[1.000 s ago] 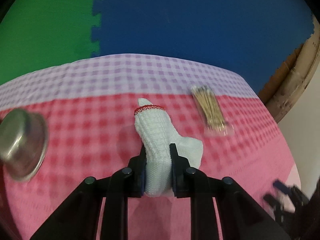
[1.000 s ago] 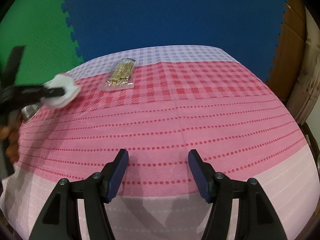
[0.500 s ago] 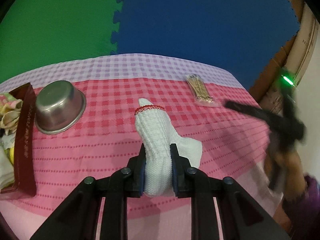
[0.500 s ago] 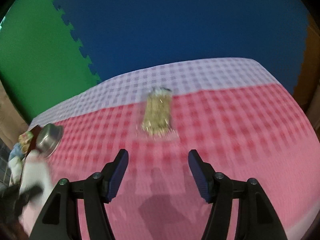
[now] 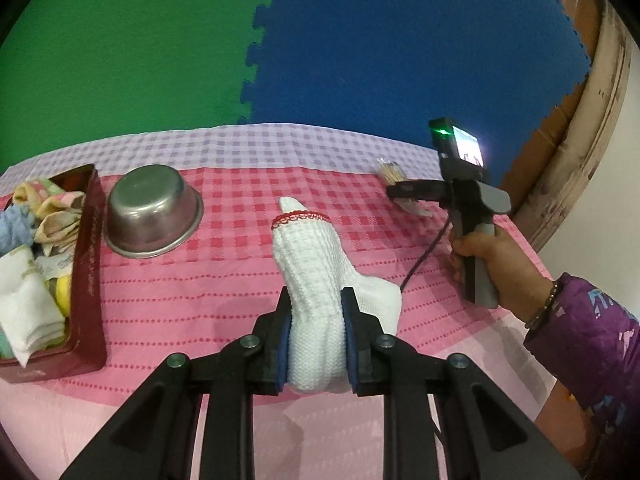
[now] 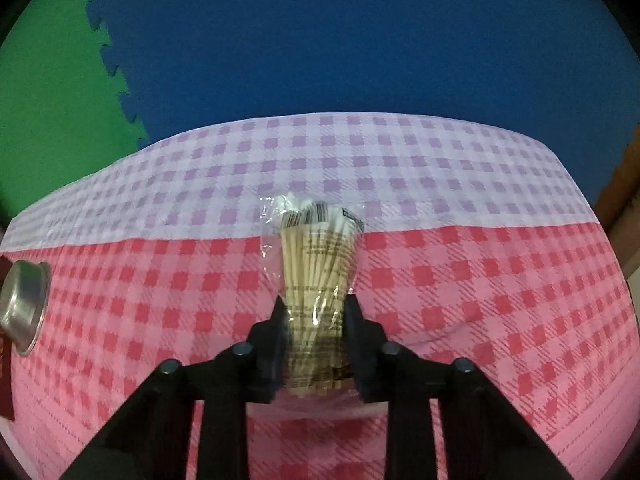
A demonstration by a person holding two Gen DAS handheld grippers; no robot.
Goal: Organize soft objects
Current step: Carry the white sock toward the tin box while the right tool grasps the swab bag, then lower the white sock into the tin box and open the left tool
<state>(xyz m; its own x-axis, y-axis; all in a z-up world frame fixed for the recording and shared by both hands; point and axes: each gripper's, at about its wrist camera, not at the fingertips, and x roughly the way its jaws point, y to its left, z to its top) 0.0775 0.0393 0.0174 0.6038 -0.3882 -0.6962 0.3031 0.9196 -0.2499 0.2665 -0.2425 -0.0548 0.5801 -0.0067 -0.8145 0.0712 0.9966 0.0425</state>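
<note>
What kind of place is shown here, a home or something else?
Probably a staged recording corner, not a lived-in room: foam puzzle mats as a backdrop, a checked tablecloth on the table, and a red box of cloths.

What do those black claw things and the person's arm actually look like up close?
Each gripper is a black frame with round silver bolts and two fingers lined with blue pads. The right gripper has a grey pistol handle, a small lit screen with a green light, and a thin black cable. The right hand wears a beaded bracelet and purple patterned sleeve.
</note>
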